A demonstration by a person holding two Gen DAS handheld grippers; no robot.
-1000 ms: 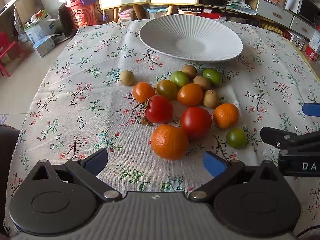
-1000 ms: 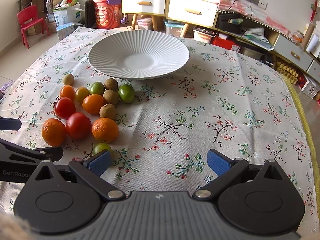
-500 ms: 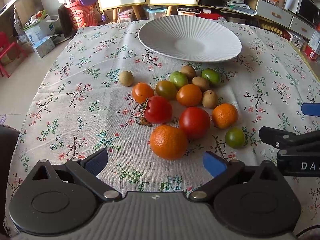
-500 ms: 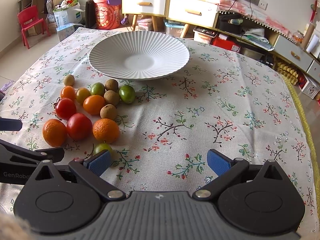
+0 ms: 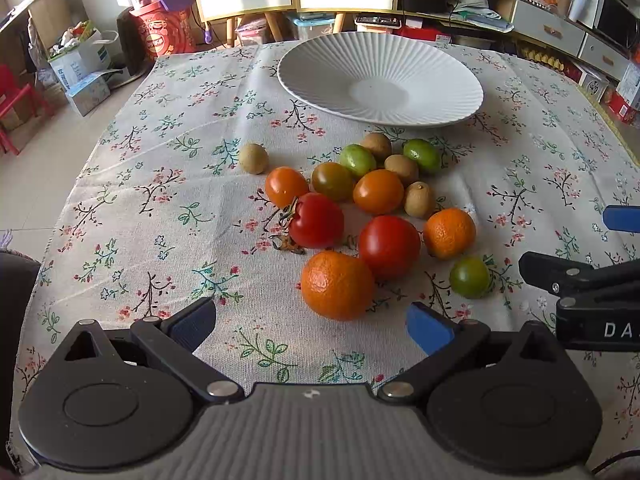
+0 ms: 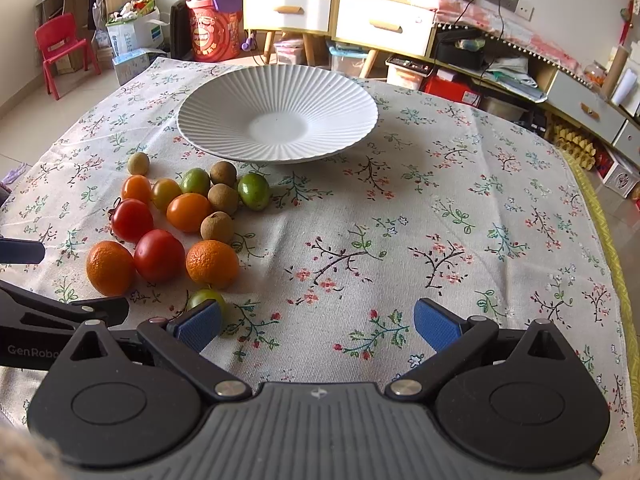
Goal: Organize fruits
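Observation:
A cluster of fruit lies on the floral tablecloth: a large orange [image 5: 337, 285], two red tomatoes [image 5: 389, 245], a smaller orange [image 5: 449, 233], orange and green tomatoes, several brown kiwis [image 5: 253, 158] and a small green one [image 5: 469, 277]. Behind them sits an empty white ribbed plate [image 5: 380, 80] [image 6: 277, 116]. My left gripper [image 5: 311, 325] is open, just short of the large orange. My right gripper [image 6: 318, 325] is open too, to the right of the fruit [image 6: 159, 255], its left pad beside the small green fruit [image 6: 206, 298]. Each gripper shows at the edge of the other's view.
The tablecloth [image 6: 440, 220] is bare on the right half. Past the table stand white drawers [image 6: 384, 24], a red chair [image 6: 60, 46], boxes and shelf clutter. The table's right edge has a yellow trim [image 6: 612, 248].
Both grippers have edged slightly forward toward the fruit and plate. Nothing was picked up or shifted on the cloth.

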